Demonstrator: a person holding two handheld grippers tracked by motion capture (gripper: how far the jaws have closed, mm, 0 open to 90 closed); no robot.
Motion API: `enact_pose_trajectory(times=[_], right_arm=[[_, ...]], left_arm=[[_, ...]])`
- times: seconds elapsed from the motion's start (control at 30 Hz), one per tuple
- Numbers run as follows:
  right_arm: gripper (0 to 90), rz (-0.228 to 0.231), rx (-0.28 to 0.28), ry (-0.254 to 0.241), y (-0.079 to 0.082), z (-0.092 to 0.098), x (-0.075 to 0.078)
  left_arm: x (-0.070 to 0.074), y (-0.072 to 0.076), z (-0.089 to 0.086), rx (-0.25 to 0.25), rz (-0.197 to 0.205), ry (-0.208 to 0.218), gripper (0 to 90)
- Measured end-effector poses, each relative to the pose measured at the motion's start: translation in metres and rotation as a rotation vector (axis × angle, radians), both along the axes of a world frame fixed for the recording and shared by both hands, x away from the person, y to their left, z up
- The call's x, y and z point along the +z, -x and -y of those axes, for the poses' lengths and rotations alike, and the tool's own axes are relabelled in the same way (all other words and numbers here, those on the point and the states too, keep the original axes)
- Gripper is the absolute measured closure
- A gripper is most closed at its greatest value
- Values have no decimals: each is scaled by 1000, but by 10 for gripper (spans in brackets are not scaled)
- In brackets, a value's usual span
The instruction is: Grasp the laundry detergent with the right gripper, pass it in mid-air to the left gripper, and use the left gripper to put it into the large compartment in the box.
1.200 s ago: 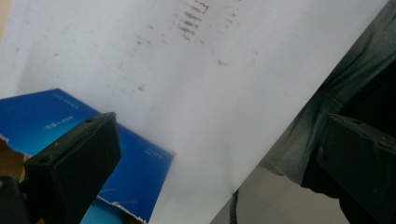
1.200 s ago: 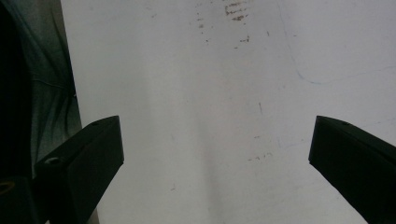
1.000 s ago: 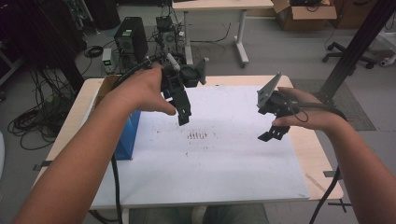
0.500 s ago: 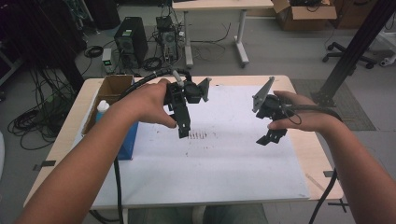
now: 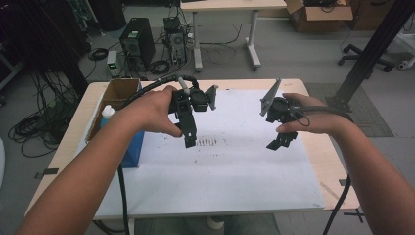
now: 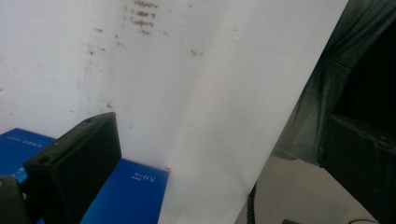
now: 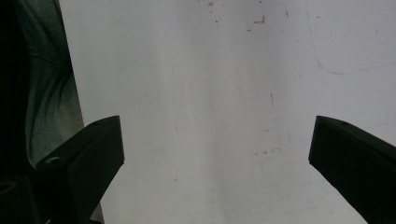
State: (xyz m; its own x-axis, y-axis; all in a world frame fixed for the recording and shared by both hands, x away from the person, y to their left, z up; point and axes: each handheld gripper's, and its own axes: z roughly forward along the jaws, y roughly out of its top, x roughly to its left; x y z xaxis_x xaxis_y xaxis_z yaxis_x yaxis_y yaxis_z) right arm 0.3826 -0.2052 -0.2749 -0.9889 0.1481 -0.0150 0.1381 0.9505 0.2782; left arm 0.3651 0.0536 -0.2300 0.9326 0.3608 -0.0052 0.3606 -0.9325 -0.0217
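While you hover both over the white paper sheet (image 5: pixel 235 171) on the desk, your left gripper (image 5: pixel 190 142) and right gripper (image 5: pixel 281 141) are spread wide, grasping nothing, blue box (image 5: pixel 133 149) nearby.

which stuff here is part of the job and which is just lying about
In the job:
left gripper, jaws open, nothing held
right gripper, jaws open, nothing held
blue box, nearest the left gripper

Lying about:
white sheet with dark smudges
cardboard box
white bottle
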Motion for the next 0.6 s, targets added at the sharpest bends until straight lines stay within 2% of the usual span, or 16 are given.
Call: enact_pose_trajectory(times=[0.27, 0.6], right_arm=[[35, -5, 0, 6, 0, -3, -3], [35, -6, -5, 2, -2, -2, -5]], left_arm=[[2, 1, -5, 15, 8, 18, 2], [0, 0, -2, 5, -1, 10, 2]])
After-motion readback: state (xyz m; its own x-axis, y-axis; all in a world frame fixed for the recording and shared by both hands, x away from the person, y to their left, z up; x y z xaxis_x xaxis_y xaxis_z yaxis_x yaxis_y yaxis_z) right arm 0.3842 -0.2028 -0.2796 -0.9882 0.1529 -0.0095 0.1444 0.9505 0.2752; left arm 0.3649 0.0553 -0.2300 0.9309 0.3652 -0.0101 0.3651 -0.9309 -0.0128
